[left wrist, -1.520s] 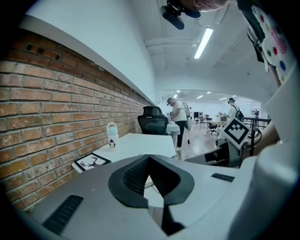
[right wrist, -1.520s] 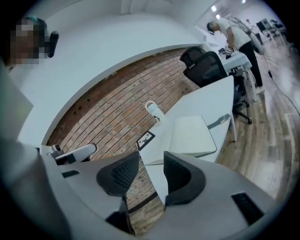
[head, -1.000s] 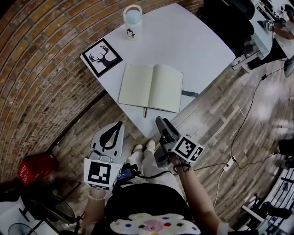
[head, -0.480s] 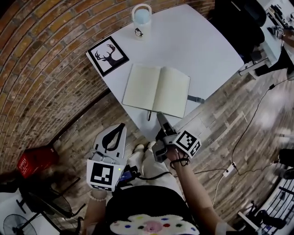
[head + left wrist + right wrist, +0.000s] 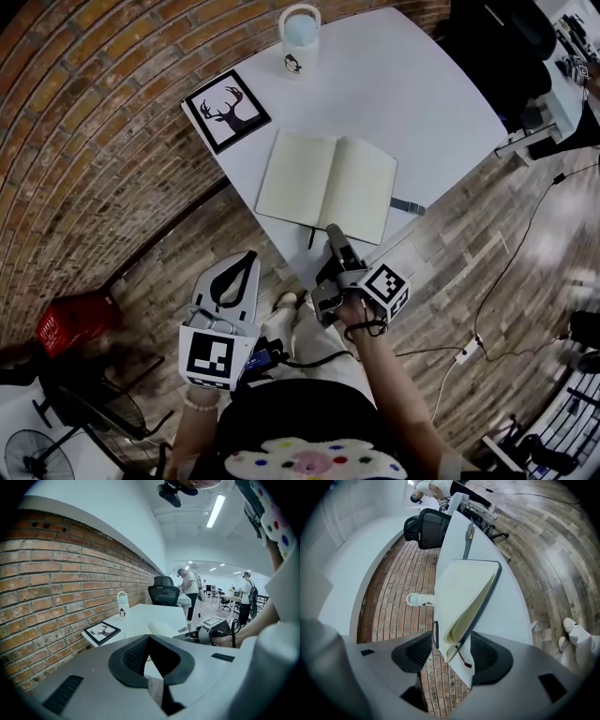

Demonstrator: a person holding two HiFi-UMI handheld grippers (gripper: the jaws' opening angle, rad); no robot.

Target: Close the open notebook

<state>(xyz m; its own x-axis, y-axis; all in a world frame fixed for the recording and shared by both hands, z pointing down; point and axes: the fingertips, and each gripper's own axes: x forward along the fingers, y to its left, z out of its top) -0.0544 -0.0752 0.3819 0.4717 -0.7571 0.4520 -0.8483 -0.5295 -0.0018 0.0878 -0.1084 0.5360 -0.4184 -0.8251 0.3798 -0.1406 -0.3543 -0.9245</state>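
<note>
Head view, notebook: notebook [image 5: 326,186] lies open and flat at the near corner of the white surface [image 5: 412,103].
Right hand-held gripper [image 5: 331,231]: jaws wide, just been opening; notebook's near edge in line between them, not gripped.
Left hand-held gripper [image 5: 246,256]: closed, empty, low, well apart.
Risk: a jaw may catch loose pages instead of the cover; a push may slide the notebook off the edge.
Room: brick wall [image 5: 84,141], wood floor [image 5: 487,272]; bottle [image 5: 300,37] and deer picture [image 5: 228,108] farther back.

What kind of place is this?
Probably an open office: a black swivel chair, desks further back with people standing by them, and long ceiling lights.
</note>
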